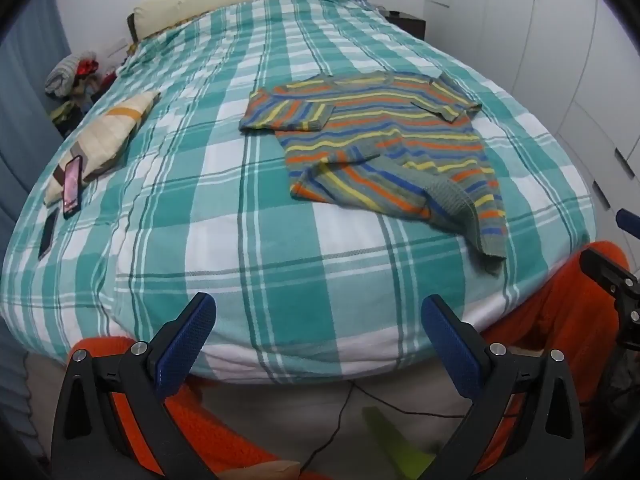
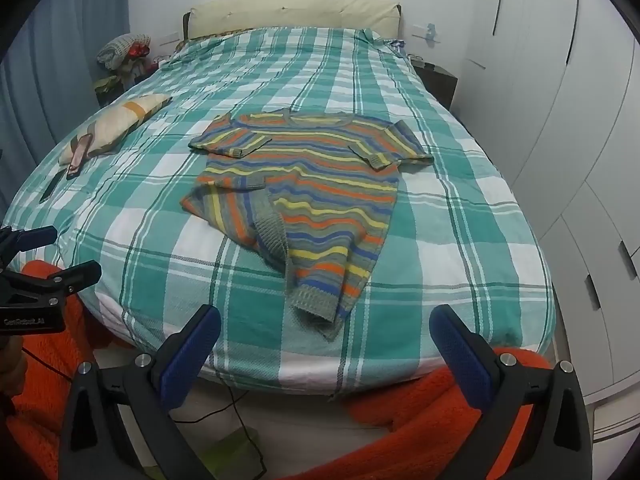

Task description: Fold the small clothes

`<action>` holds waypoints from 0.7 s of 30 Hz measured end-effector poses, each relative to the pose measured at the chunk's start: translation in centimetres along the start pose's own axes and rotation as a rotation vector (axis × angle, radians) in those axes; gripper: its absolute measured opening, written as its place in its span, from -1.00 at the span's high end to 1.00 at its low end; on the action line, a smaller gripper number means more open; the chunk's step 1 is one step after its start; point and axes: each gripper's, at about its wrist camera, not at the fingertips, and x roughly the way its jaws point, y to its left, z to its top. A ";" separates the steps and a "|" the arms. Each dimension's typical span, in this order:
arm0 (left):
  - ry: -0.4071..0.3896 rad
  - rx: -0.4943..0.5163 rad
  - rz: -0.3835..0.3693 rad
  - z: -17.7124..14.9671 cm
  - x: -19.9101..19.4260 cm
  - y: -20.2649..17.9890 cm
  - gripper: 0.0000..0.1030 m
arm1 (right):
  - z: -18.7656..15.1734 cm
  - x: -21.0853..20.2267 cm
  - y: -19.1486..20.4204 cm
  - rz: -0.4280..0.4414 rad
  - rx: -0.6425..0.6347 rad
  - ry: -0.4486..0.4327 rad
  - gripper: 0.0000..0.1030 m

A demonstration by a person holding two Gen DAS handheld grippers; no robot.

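Left gripper [image 1: 318,312] and right gripper [image 2: 325,322] with black triangular frames, blue textured pads [image 2: 192,354], silver screws [image 1: 139,347], white lettering, person in fuzzy orange clothing [image 2: 420,428]
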 end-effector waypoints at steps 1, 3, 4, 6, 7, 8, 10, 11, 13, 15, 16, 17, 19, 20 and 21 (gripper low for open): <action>0.001 0.001 -0.001 -0.1 0.0 0.0 -0.99 | 0.0 0.0 0.0 0.001 -0.001 0.002 -1.00; 0.003 0.004 -0.001 -0.1 0.1 -0.1 -0.99 | 0.0 0.1 0.2 0.002 -0.003 0.005 -1.00; 0.003 0.005 -0.001 -0.1 0.1 -0.1 -0.99 | 0.0 0.1 0.2 0.002 -0.004 0.005 -1.00; 0.003 0.014 0.003 0.0 0.1 -0.2 -0.99 | -0.1 0.2 0.3 0.005 -0.006 0.012 -1.00; 0.002 0.018 0.005 0.0 0.0 -0.3 -0.99 | -0.1 0.3 0.4 0.007 -0.006 0.014 -1.00; 0.000 0.022 0.006 -0.1 0.0 -0.3 -0.99 | -0.1 0.4 0.4 0.009 -0.008 0.015 -1.00; 0.000 0.027 0.009 0.1 0.0 -0.4 -0.99 | 0.0 0.3 0.6 0.009 -0.011 0.014 -1.00; 0.001 0.027 0.008 0.1 -0.1 -0.4 -0.99 | 0.0 0.3 0.7 0.010 -0.013 0.013 -1.00; 0.000 0.029 0.008 0.1 -0.1 -0.4 -0.99 | 0.0 0.3 0.9 0.011 -0.017 0.015 -1.00; 0.002 0.032 0.010 0.1 -0.1 -0.6 -0.99 | 0.0 0.4 0.9 0.014 -0.018 0.017 -1.00; 0.001 0.032 0.010 0.1 -0.1 -0.6 -0.99 | 0.0 0.4 1.0 0.014 -0.018 0.018 -1.00; 0.000 0.034 0.012 0.1 -0.1 -0.6 -0.99 | 0.0 0.4 1.0 0.014 -0.017 0.018 -1.00; 0.001 0.031 0.010 0.2 -0.1 -0.6 -0.99 | 0.0 0.4 1.0 0.013 -0.016 0.016 -1.00; 0.002 0.033 0.010 0.2 -0.1 -0.6 -0.99 | 0.0 0.4 0.9 0.014 -0.017 0.017 -1.00; 0.002 0.031 0.010 0.2 -0.1 -0.6 -0.99 | 0.0 0.4 0.9 0.014 -0.017 0.018 -1.00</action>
